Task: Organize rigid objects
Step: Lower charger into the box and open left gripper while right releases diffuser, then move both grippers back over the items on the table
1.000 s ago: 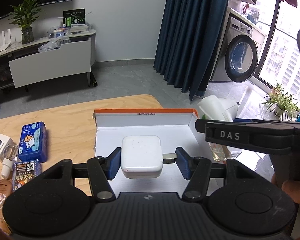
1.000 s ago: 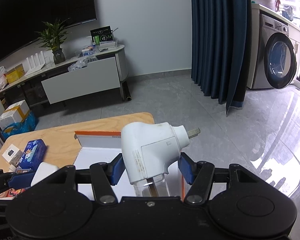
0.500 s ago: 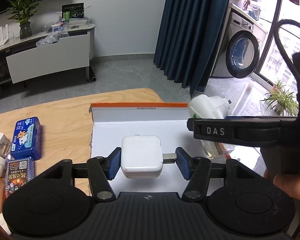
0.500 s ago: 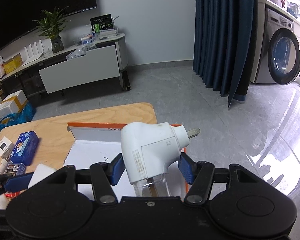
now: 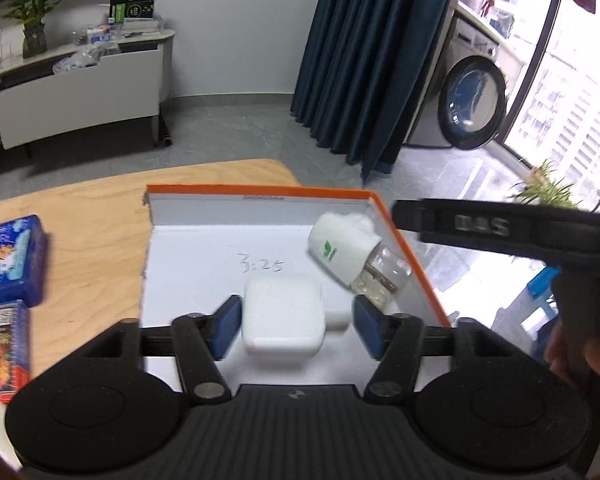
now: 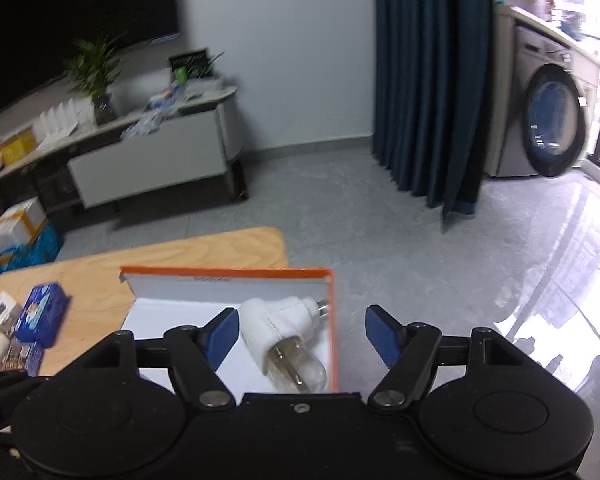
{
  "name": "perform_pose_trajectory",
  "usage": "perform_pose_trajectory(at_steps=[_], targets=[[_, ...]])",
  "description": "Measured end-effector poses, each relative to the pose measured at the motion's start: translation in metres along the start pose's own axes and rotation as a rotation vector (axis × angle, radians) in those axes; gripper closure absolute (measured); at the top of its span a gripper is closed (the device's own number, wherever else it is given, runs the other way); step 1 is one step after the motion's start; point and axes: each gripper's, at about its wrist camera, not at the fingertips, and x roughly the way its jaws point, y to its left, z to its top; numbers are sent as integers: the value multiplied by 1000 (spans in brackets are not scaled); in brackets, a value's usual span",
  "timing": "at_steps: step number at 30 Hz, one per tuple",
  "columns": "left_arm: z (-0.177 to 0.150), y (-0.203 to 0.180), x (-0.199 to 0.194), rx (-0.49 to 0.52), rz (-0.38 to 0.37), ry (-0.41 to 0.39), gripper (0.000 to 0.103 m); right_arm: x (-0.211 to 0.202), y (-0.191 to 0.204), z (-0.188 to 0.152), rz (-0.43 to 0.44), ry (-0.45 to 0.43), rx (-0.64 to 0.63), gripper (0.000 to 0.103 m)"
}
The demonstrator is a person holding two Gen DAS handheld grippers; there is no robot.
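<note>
An orange-edged white box (image 5: pixel 260 194) (image 6: pixel 228 272) lies open on the wooden table. A white square charger (image 5: pixel 282 316) rests on the box floor between the fingers of my left gripper (image 5: pixel 296 326), whose jaws are opening; the blue pads stand clear of it. A white plug-in device with a clear bottle (image 5: pixel 352 256) (image 6: pixel 278 338) lies on its side near the box's right wall. My right gripper (image 6: pixel 302 336) hovers above it with jaws opening and nothing pressed between the pads. The right gripper's black body (image 5: pixel 500 228) shows at the right of the left wrist view.
A blue pack (image 5: pixel 14 258) (image 6: pixel 40 318), a red and blue box (image 5: pixel 0 344) and a small white box (image 6: pixel 0 310) sit on the table left of the open box. The table's right edge runs just past the box; beyond is grey floor, a dark curtain and a washing machine.
Both grippers have opened. The charger left the left pads and now lies in the box. The plug-in device dropped from the right gripper onto the box floor by the right wall.
</note>
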Motion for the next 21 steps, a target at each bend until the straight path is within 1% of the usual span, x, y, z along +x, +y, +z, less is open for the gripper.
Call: perform_pose_trajectory(at_steps=[2, 3, 5, 7, 8, 10, 12, 15, 19, 21], targets=[[0, -3, -3, -9, -12, -20, 5, -13, -6, -6, -43, -48, 25, 15], [0, -5, -4, -5, -19, -28, 4, -19, -9, -9, -77, -64, 39, 13], [0, -8, -7, 9, -12, -23, 4, -30, -13, -18, -131, -97, 77, 13], [-2, -9, -12, 23, 19, -26, 3, -36, -15, -29, -162, -129, 92, 13], [-3, -9, -16, 29, 40, -29, 3, -36, -16, -34, -184, -131, 98, 13], [-6, -4, -25, 26, 72, -36, 3, -33, -19, -43, -219, -121, 149, 13], [-10, 5, -38, 7, 95, -47, 3, -24, -25, -49, -212, -98, 229, 13], [-17, 20, -62, -19, 135, -68, 2, -10, -31, -55, -171, -78, 314, 13], [-26, 40, -96, -35, 206, -109, 1, 9, -23, -55, -153, -76, 268, 13], [-31, 51, -115, -28, 258, -141, 0, 15, -16, -53, -145, -77, 233, 13]])
